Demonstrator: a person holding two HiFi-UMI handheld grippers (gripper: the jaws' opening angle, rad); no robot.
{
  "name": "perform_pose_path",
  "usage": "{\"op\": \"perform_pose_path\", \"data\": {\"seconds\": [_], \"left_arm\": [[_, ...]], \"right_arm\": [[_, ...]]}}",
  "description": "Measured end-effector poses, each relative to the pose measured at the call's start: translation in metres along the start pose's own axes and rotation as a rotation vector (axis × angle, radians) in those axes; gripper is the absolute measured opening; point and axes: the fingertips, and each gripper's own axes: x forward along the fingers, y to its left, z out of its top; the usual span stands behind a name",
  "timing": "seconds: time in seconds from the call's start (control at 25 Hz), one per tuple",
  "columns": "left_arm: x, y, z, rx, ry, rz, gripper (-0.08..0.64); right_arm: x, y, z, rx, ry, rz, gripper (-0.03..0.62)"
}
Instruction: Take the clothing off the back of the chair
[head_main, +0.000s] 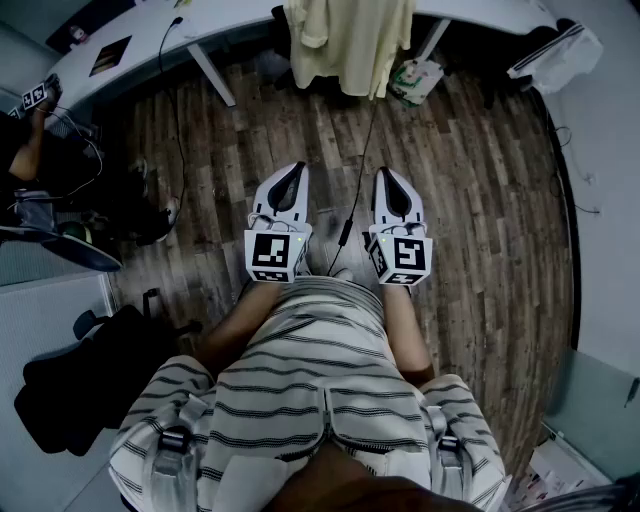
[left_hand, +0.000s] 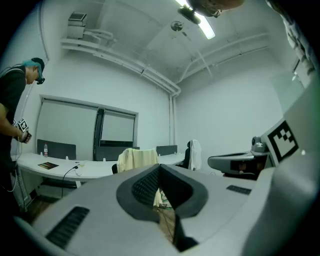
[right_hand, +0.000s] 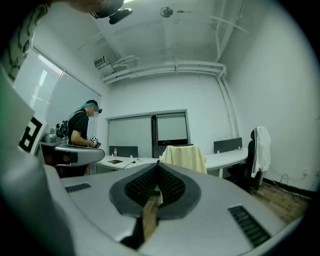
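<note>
Head view: white left gripper (head_main: 296, 170) and white right gripper (head_main: 384, 174), jaws closed and empty, stand well apart from the pale yellow cloth garment (head_main: 350, 40). It drapes a black chair (left_hand: 114, 168) beside the long white desk (head_main: 140, 50). Black-and-white square markers (head_main: 272, 252) label both grippers' cubes.

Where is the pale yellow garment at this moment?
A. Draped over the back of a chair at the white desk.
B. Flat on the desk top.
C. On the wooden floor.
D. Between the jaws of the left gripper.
A: the pale yellow garment hangs over the chair at the white desk, ahead of the left gripper and right gripper, both shut and empty.
</note>
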Motion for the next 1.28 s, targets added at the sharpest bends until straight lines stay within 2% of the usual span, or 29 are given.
{"op": "perform_pose_path", "data": {"seconds": [0.84, 1.08, 1.28], "left_arm": [[0.014, 0.034, -0.006, 0.008, 0.001, -0.054, 0.024], [0.016, 0.052, 0.002, 0.011, -0.041, -0.077, 0.023], [0.018, 0.061, -0.008, -0.028, -0.022, -0.118, 0.023]], "right_arm": [[0.034, 0.018, 0.003, 0.001, -0.023, -0.023, 0.018], [0.046, 0.03, 0.003, 0.002, -0.028, -0.037, 0.018], [0.05, 0.042, 0.0, -0.009, -0.024, -0.046, 0.018]]}}
